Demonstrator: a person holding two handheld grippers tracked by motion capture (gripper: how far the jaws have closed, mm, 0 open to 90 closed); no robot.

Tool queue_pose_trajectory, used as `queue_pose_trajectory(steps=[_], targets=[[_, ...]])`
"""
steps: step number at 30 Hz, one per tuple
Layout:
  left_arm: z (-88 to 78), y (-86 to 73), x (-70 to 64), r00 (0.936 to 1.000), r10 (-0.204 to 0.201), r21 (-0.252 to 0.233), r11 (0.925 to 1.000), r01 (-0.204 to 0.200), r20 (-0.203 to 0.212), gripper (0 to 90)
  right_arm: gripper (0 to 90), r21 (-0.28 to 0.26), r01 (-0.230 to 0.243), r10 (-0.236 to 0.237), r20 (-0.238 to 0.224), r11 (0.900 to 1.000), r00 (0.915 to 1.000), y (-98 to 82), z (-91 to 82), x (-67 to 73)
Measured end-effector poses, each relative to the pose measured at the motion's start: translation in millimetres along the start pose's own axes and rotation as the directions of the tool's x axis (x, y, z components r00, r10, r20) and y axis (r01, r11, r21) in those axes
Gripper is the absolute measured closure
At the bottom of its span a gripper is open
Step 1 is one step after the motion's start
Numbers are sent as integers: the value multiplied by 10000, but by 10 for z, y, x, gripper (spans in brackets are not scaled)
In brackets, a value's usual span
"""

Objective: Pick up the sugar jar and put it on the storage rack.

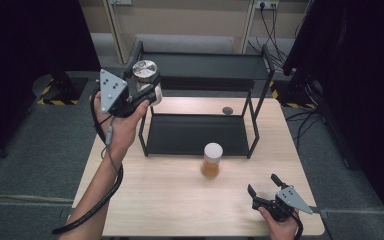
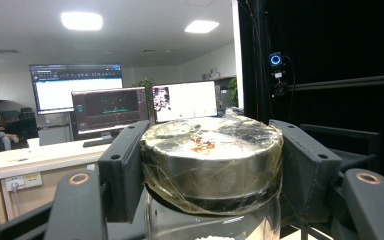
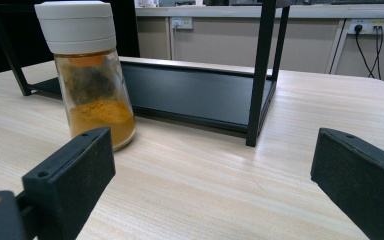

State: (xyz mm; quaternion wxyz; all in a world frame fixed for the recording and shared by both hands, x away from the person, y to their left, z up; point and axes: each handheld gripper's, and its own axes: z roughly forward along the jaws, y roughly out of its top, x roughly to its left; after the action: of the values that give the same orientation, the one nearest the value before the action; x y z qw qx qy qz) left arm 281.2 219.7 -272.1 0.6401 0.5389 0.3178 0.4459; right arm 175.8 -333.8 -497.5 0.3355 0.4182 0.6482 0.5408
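**Two jars, two grippers, one rack**

There are two jars. One, with a metal lid (image 1: 145, 69), is held up in the air by the left gripper (image 1: 147, 89), beside the left end of the rack's top shelf (image 1: 205, 65). The other, the spice jar (image 1: 212, 159), has a white cap and stands on the table (image 1: 170, 200) just in front of the rack's lower shelf (image 1: 195, 134).

There are two grippers. The left one is clenched on the lidded jar: in the left gripper view its black jaws press both sides of the lid (image 2: 212, 160). The right gripper (image 1: 266, 189) rests near the table's front right corner, jaws spread wide with nothing between them.

The left gripper view shows clear film wrapped over the lid, the glass (image 2: 210, 225) below it with something white inside, and three lit monitors (image 2: 110, 107) beyond. The right gripper view shows the spice jar (image 3: 92, 75) up close, with orange powder at the bottom and darker matter above it. The high view shows a small dark disc (image 1: 227, 110) on the table behind the rack.
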Motion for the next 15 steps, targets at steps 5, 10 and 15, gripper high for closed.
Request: queue_pose_trajectory(steps=[5,10,15], targets=[[60,64,10,10000,-37,-14,10000,37,-53,350,42,0,7,-7,3,10000,10000,0,-1,2],[107,100,20,9999,-49,-7,10000,49,-94,350,43,1,18,-18,13,10000,10000,0,-1,4],[198,141,49,9997,-35,72,10000,37,-261,350,43,2,9,-9,8,10000,10000,0,-1,3]])
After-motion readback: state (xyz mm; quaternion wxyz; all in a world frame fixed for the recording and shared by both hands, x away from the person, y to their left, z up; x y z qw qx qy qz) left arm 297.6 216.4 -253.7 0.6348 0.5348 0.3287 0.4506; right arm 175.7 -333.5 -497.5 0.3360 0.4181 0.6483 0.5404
